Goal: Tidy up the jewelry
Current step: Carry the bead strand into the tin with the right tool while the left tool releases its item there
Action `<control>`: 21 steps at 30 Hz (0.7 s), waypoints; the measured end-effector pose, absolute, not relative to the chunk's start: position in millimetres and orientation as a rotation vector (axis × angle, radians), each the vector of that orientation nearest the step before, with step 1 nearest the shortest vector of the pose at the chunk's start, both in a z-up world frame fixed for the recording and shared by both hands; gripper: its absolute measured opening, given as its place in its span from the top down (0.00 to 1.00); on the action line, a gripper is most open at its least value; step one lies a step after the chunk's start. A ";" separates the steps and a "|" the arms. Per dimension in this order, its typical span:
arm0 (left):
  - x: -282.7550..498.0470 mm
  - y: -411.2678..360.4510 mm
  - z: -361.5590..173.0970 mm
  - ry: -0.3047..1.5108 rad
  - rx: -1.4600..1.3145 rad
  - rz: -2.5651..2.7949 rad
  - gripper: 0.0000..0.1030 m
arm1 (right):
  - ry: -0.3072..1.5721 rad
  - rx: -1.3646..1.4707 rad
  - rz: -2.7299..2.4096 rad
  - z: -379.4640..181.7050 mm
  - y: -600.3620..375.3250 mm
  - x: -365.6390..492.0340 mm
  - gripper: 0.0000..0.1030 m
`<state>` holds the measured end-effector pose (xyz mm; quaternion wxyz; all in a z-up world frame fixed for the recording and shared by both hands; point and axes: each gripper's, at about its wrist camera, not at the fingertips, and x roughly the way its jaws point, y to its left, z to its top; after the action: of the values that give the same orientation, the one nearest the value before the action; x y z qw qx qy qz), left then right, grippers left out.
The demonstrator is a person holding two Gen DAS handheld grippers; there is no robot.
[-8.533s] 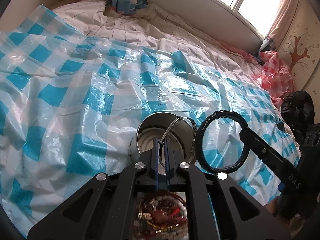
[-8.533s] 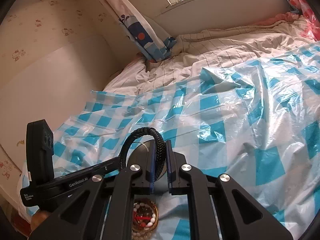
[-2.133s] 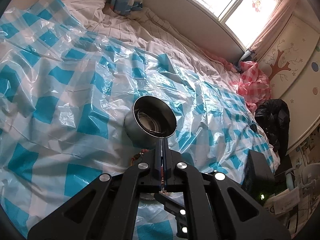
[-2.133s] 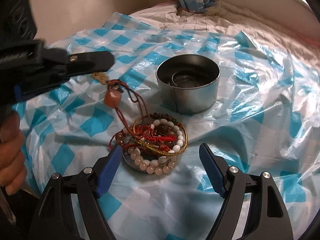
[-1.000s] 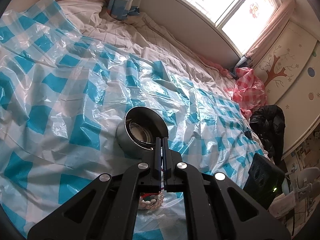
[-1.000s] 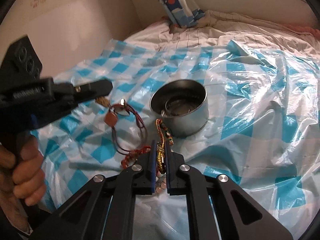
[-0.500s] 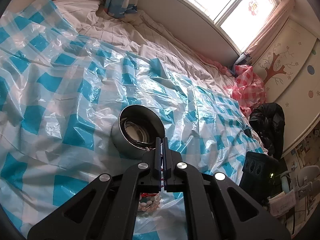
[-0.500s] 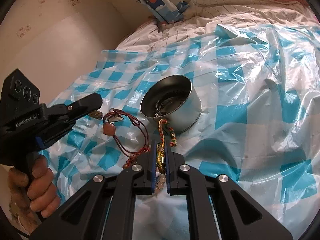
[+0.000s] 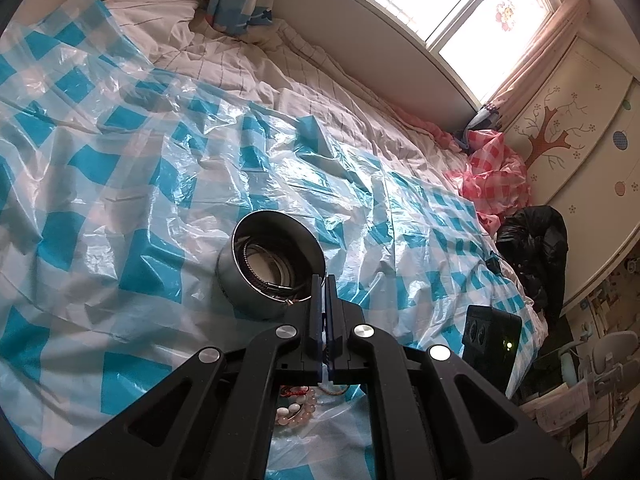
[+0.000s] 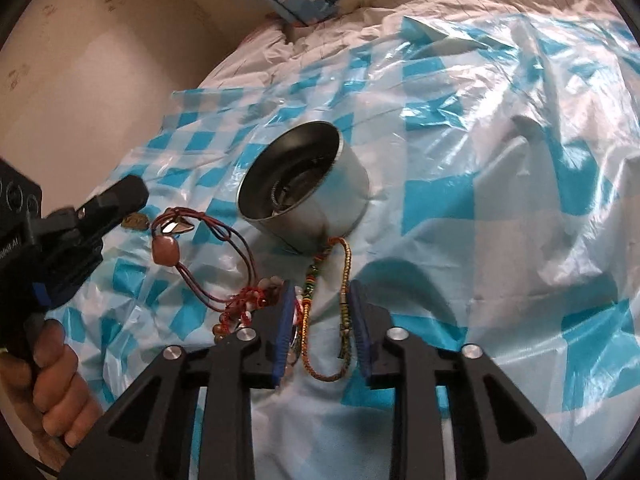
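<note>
Surface: blue-and-white checked plastic sheet (image 9: 132, 184) is lying crinkled over the quilted bed (image 9: 248, 68).
Window: bright daylit window (image 9: 452, 4) is glowing beyond the bed's far edge.
Left gripper (image 9: 324, 288): fingers are pressing together, seemingly pinching a red cord necklace (image 10: 224, 248).
Right gripper (image 10: 322, 300): fingers are standing apart around a braided gold-and-green bracelet (image 10: 320, 308).

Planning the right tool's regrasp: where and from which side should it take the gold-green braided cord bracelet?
Grip one of the two near-parallel strands of the braided cord bracelet, mid-length. Come from above, with the right tool straddling that strand: the loop lies long and narrow on the plastic sheet, its far end beside the metal tin.
</note>
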<state>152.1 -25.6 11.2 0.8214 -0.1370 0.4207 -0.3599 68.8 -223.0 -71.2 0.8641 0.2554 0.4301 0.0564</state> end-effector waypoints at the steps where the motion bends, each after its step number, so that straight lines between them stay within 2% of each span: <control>1: 150.5 -26.8 12.1 0.894 -0.292 -0.768 0.99 | 0.898 0.532 0.126 -70.0 -221.8 68.2 0.92; 4: 148.9 -29.4 13.5 0.890 -0.295 -0.773 0.99 | 0.869 0.500 0.123 -62.1 -220.1 65.3 0.95; 17: 162.2 -30.4 20.8 0.850 -0.372 -0.825 0.99 | 0.603 0.557 0.147 -10.4 -239.8 51.4 0.95; 21: 174.3 -38.6 18.5 0.851 -0.395 -0.822 0.99 | 0.578 0.571 0.157 -3.2 -243.5 57.6 0.95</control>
<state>174.3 -38.6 18.5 0.8118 -0.1850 0.3982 -0.3851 57.6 -243.5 -3.2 0.9156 0.2773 0.2810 0.0763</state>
